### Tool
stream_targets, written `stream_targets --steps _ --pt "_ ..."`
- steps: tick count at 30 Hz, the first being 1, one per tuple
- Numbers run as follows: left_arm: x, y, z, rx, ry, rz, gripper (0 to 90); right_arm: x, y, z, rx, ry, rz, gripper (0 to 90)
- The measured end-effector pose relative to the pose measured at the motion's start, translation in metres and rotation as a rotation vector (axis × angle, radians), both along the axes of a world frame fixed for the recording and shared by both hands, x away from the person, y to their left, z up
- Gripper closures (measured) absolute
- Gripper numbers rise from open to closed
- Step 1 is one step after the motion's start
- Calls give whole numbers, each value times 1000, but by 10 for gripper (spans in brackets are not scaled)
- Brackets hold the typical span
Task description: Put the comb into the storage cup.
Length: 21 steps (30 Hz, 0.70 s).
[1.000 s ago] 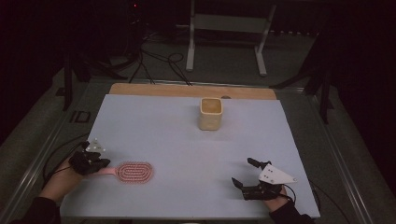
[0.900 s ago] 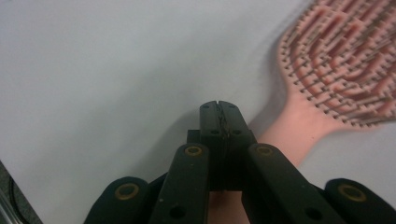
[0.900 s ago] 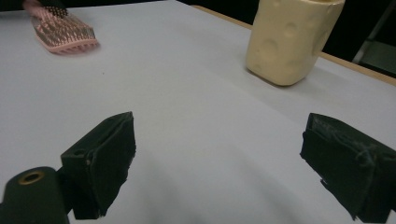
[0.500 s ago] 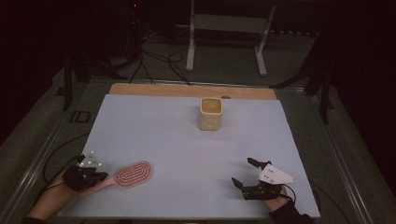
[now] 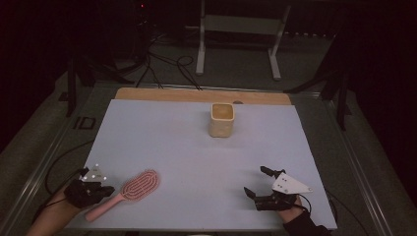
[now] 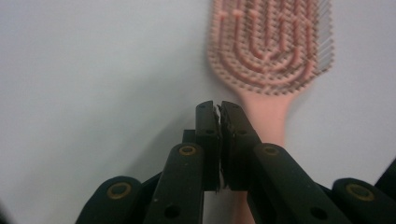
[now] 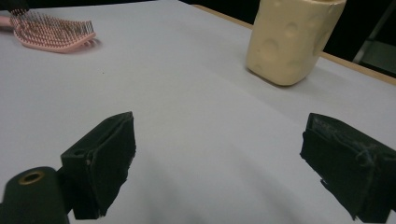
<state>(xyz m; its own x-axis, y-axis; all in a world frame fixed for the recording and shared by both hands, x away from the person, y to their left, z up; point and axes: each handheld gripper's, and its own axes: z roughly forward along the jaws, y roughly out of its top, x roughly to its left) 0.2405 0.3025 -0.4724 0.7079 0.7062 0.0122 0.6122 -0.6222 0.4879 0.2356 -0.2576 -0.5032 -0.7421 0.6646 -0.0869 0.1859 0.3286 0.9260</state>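
A pink hairbrush (image 5: 140,185) lies bristles up on the white table sheet (image 5: 196,162), its handle pointing to the near left corner. My left gripper (image 5: 104,191) sits at the handle's left side. In the left gripper view its jaws (image 6: 218,109) are shut with nothing between them, and the hairbrush (image 6: 271,51) handle runs just right of and under them. My right gripper (image 5: 255,180) rests near the front right edge, open and empty (image 7: 224,168). A cream dimpled cup (image 5: 222,119) stands upright at the far middle, ahead of the right gripper (image 7: 292,37).
A wooden strip (image 5: 196,94) borders the sheet's far edge. Beyond it are a metal stand (image 5: 236,44) and cables on the dark floor. The hairbrush (image 7: 51,32) shows far left in the right gripper view. A cable trails left of the table.
The left gripper drew back toward the near left corner. The hairbrush turned with it, its handle swinging from pointing left to pointing near-left. The right gripper stayed still.
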Motion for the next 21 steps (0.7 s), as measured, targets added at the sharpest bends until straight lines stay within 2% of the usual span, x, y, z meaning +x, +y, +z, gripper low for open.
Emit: stream_targets --steps 5,11,13,16,21 --pt "-2 4 17 -18 -6 28 824 0 0 0 -3 0 0 99" --pt "-6 1 36 -14 -37 47 640 0 1 0 0 2 1 99" --pt "-5 -1 37 -24 -24 48 600 1 0 -1 -4 7 4 99" --pt "-4 -7 34 15 9 26 496 1 0 0 -3 5 2 99" --pt "-6 -14 27 36 54 -16 355 1 0 -1 -4 8 3 100"
